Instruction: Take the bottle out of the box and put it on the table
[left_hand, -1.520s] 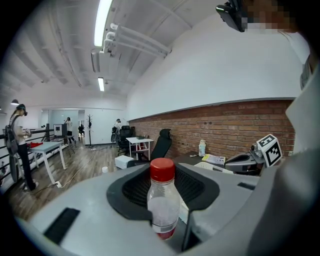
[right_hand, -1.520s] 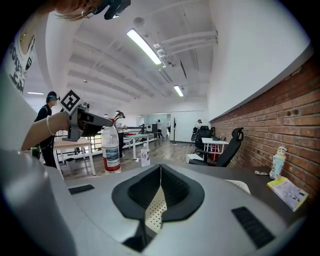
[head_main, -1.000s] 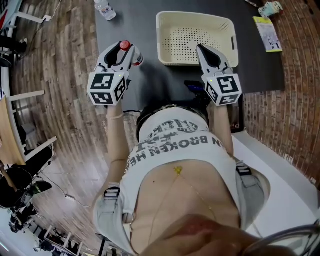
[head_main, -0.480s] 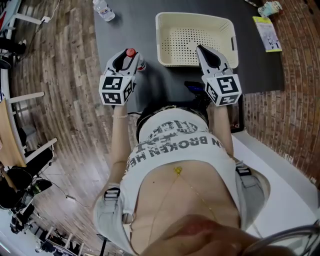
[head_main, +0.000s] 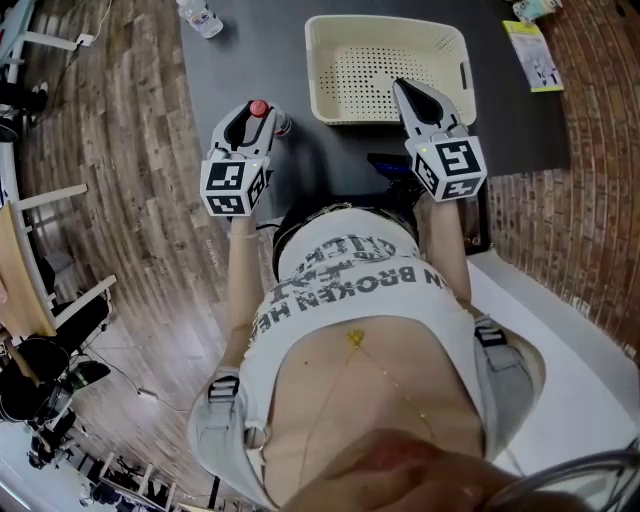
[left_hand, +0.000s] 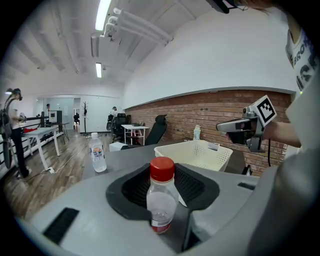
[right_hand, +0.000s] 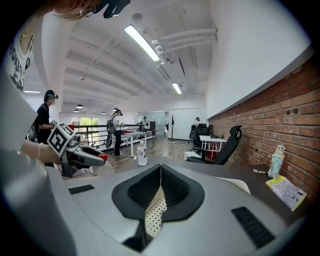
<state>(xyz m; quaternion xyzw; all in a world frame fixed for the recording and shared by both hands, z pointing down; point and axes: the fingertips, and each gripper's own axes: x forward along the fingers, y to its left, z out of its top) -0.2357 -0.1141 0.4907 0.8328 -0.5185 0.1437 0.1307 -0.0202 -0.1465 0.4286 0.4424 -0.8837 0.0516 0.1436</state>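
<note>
A clear bottle with a red cap (head_main: 258, 108) (left_hand: 161, 200) stands upright between the jaws of my left gripper (head_main: 254, 120) (left_hand: 161, 172), which is shut on it. It is over the near left part of the dark grey table (head_main: 250, 50), left of the cream perforated box (head_main: 385, 60) (left_hand: 195, 152). Whether its base touches the table I cannot tell. My right gripper (head_main: 408, 95) (right_hand: 160, 169) is shut with nothing in it, its tips over the box's near rim. Through the slit below the tips I see the box's holed wall (right_hand: 152, 215).
A second water bottle (head_main: 198, 15) (left_hand: 97, 152) (right_hand: 142, 152) stands at the table's far left corner. A leaflet (head_main: 530, 55) and a small figurine (right_hand: 275, 161) are at the far right. A black device (head_main: 390, 172) sits by the near edge. Chairs and people are off to the left.
My left gripper has come down and a little nearer to me with the bottle in it, now low at the table's near left. The right gripper has stayed over the box rim.
</note>
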